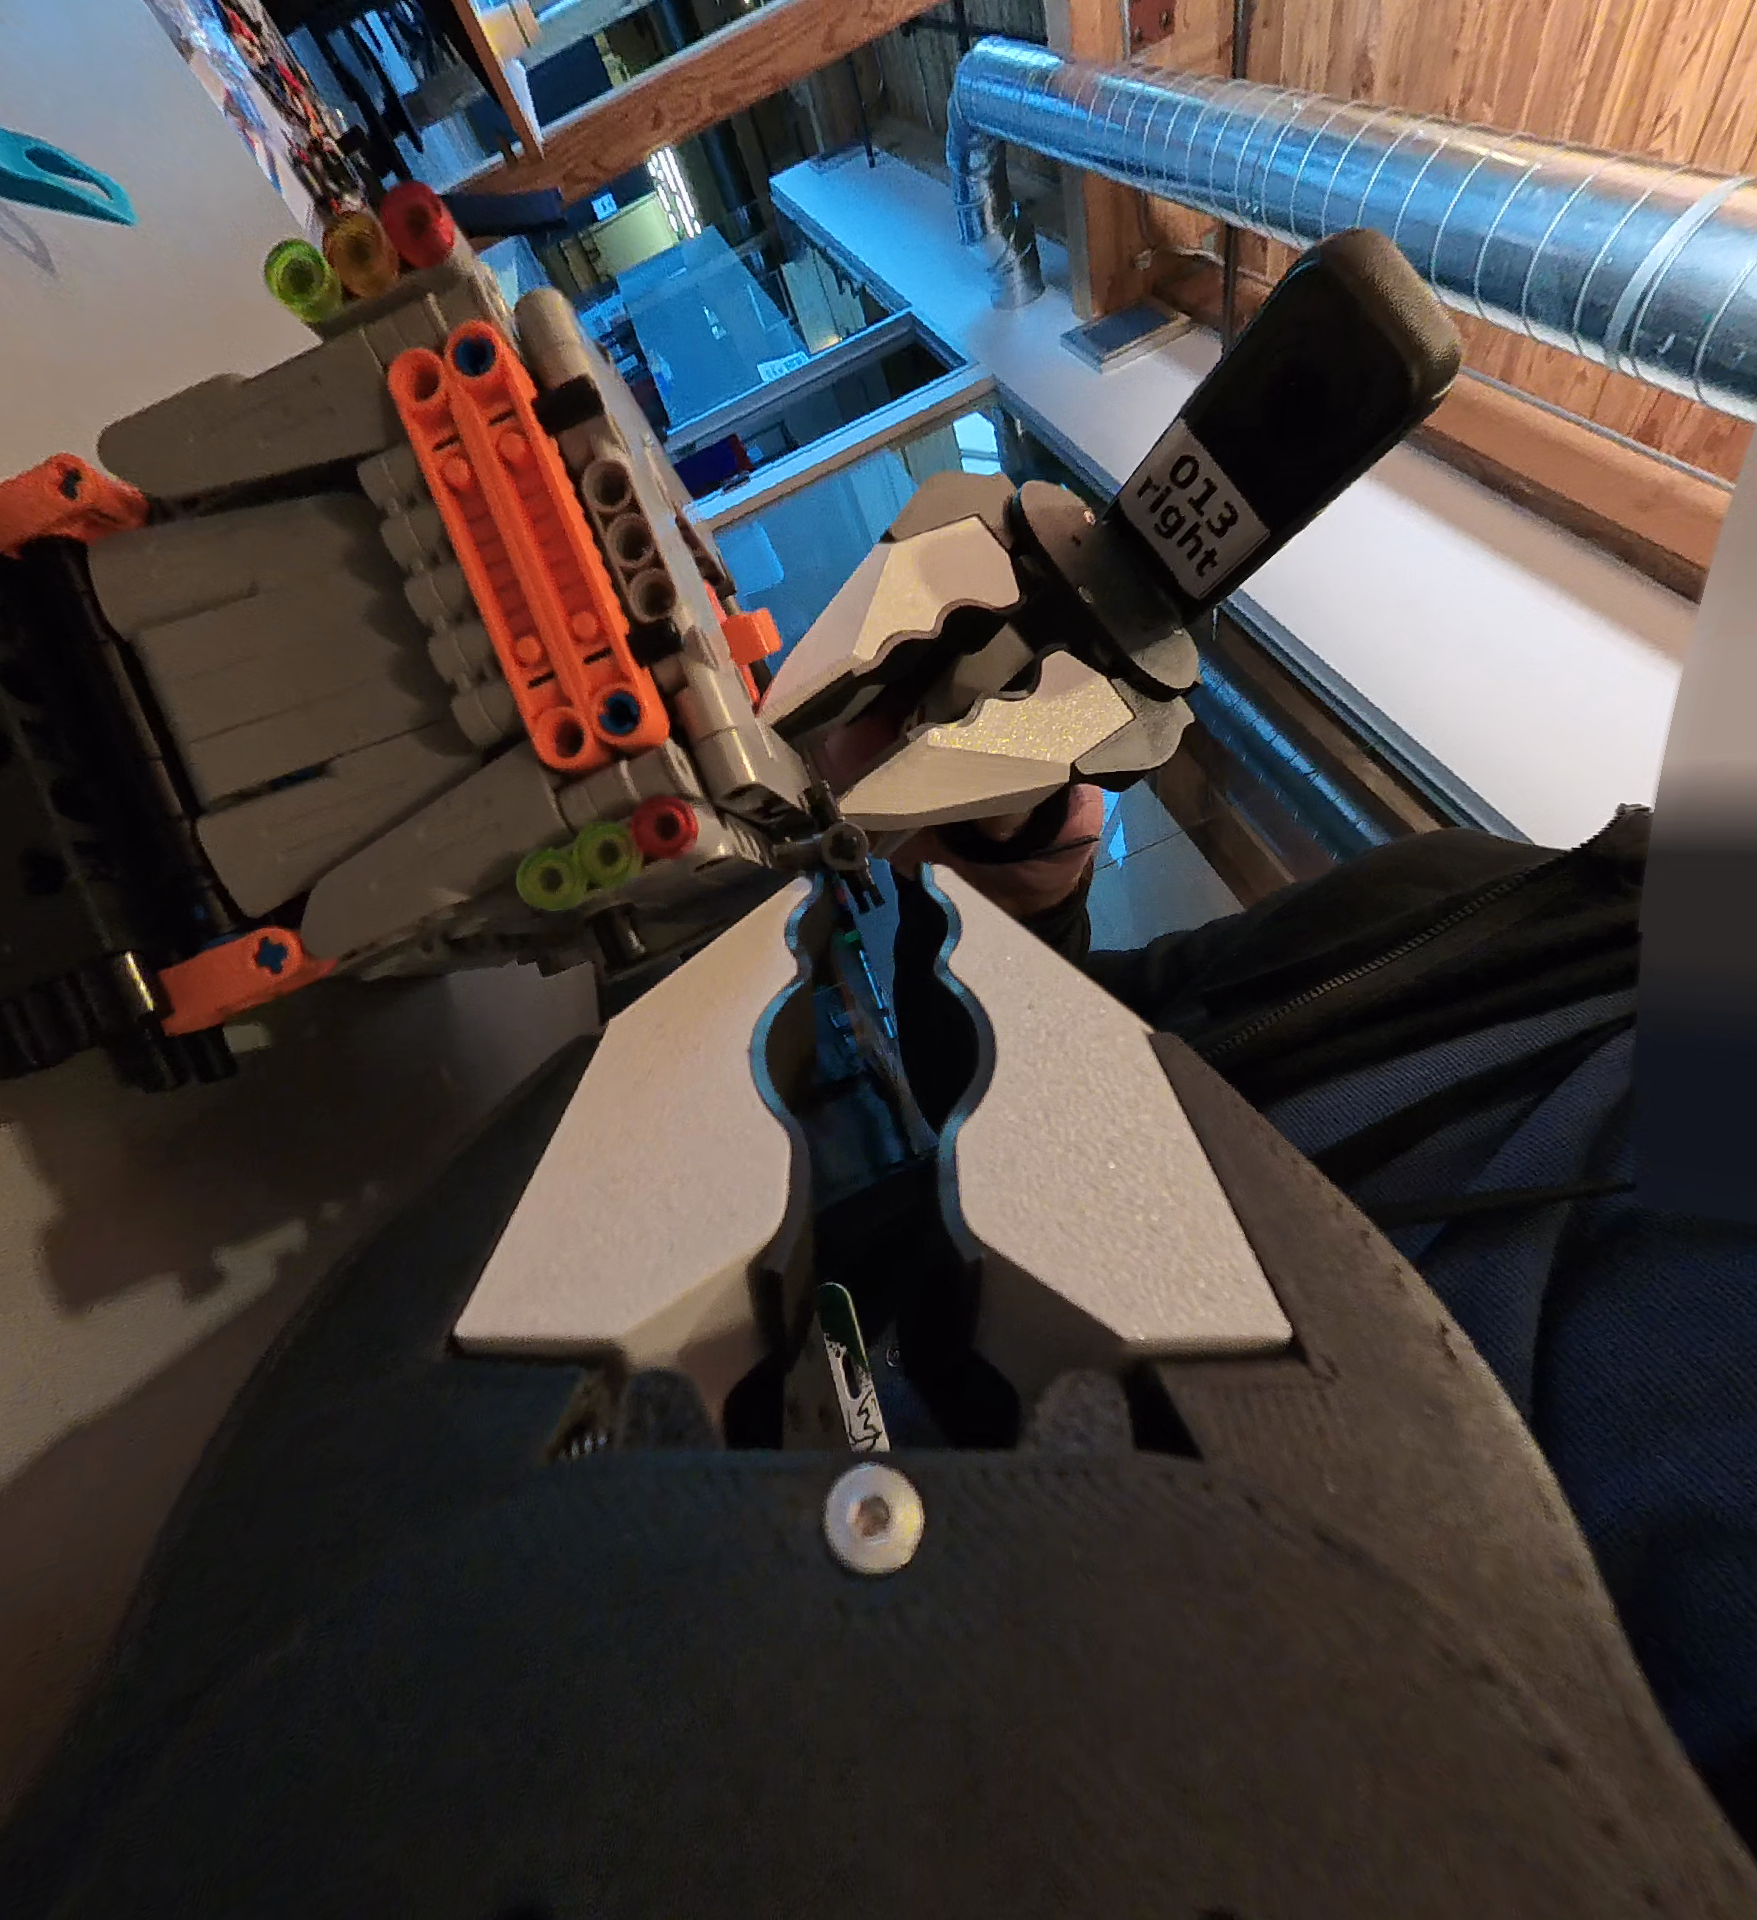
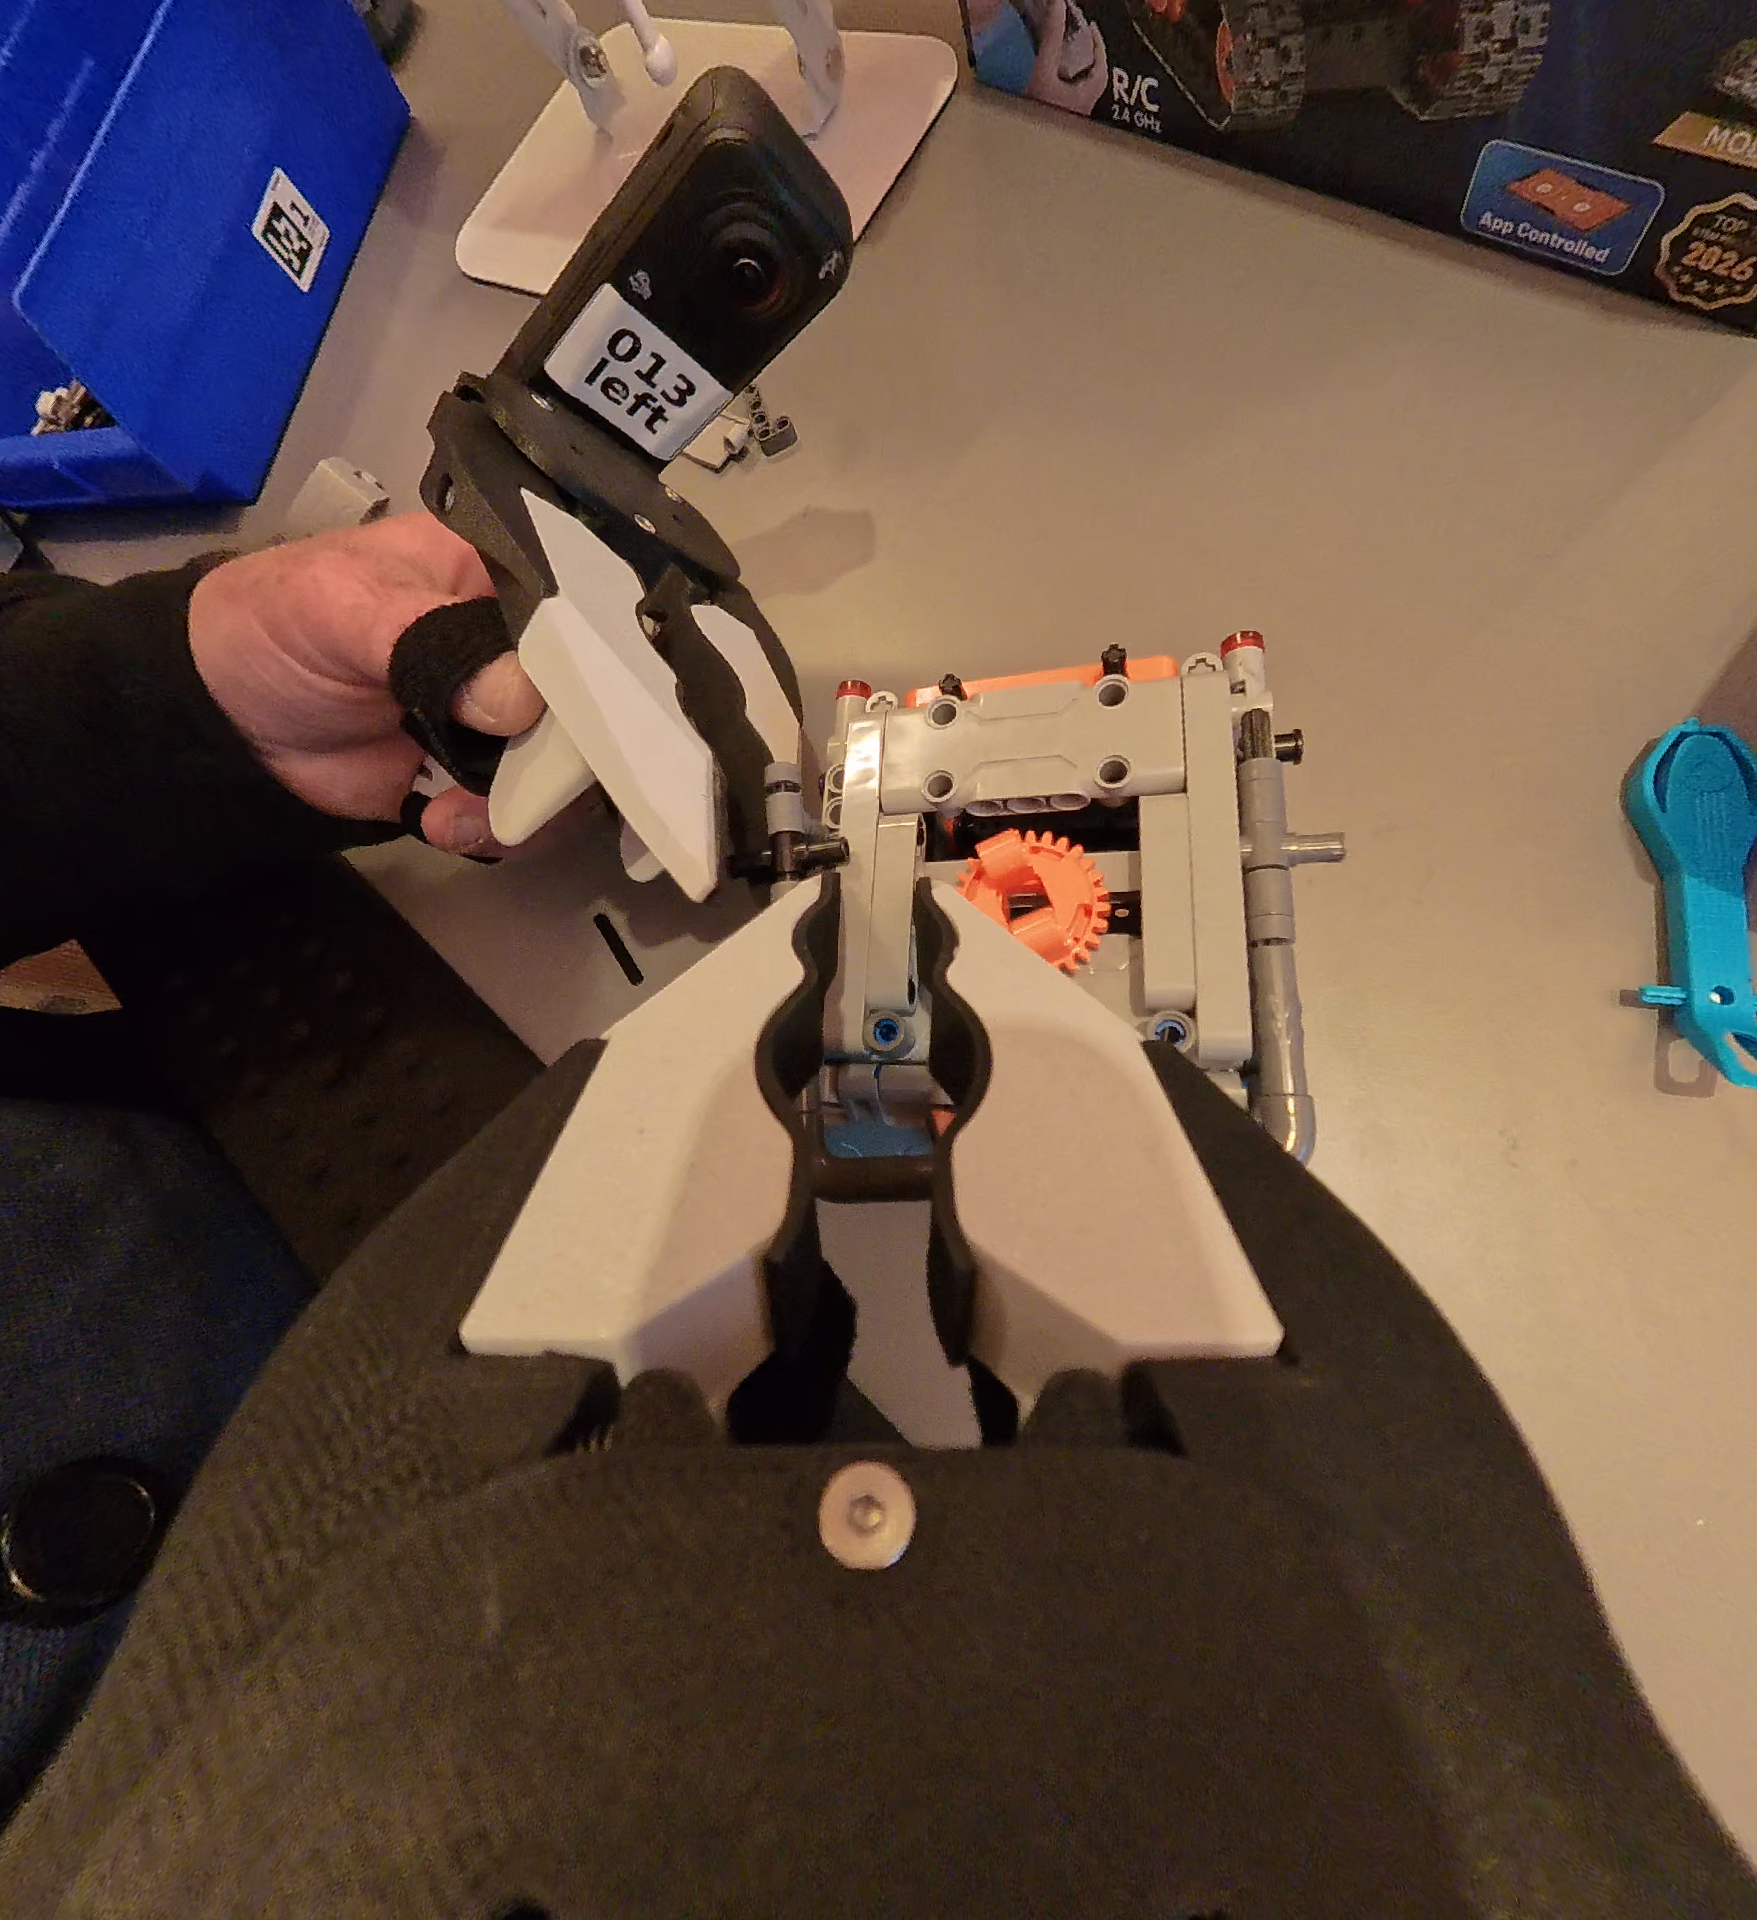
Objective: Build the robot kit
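Tools are both closed on the brick model [image 2: 1040, 831]: the right tool [image 2: 869, 914] is clamped on a grey upright beam [image 2: 879, 883] at the model's left edge, while the left tool [image 1: 858, 883] is pinched on a small black pin [image 1: 838, 847] at that same corner. The model is stood on the counter [image 2: 1269, 468], ahead of both tools. Only the right wrist view shows the orange gear [image 2: 1035, 894] and teal lever [image 2: 1710, 904].

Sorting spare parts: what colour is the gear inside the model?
Orange gear, clearest in the right wrist view.
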The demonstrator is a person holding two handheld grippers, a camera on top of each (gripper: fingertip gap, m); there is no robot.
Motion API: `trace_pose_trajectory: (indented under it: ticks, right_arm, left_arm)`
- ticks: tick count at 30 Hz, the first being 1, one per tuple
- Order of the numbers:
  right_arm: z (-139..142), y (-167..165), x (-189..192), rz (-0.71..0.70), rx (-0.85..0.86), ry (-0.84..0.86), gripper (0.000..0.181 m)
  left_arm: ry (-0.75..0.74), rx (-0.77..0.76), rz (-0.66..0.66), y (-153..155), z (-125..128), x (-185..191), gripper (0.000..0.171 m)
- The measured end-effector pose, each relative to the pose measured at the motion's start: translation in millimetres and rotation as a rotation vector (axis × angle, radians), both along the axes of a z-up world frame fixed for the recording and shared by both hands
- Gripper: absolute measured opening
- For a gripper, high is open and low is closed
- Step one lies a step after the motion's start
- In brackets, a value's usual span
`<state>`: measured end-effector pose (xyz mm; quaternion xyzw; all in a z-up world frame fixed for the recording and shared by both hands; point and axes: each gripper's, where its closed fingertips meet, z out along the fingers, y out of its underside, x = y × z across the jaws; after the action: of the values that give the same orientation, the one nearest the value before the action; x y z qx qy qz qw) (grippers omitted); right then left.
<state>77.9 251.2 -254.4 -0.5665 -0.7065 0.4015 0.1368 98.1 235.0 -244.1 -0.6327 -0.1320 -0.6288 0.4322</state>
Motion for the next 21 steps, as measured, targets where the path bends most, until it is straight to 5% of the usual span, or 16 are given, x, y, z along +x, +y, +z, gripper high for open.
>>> trace_pose_trajectory:
  ticks: [21]
  right_arm:
    - [3.9,0.1,4.3,-0.002,-0.064,0.017,0.017]
  left_arm:
    - [-0.027,-0.028,0.141,3.4,-2.5,-1.8,0.003]
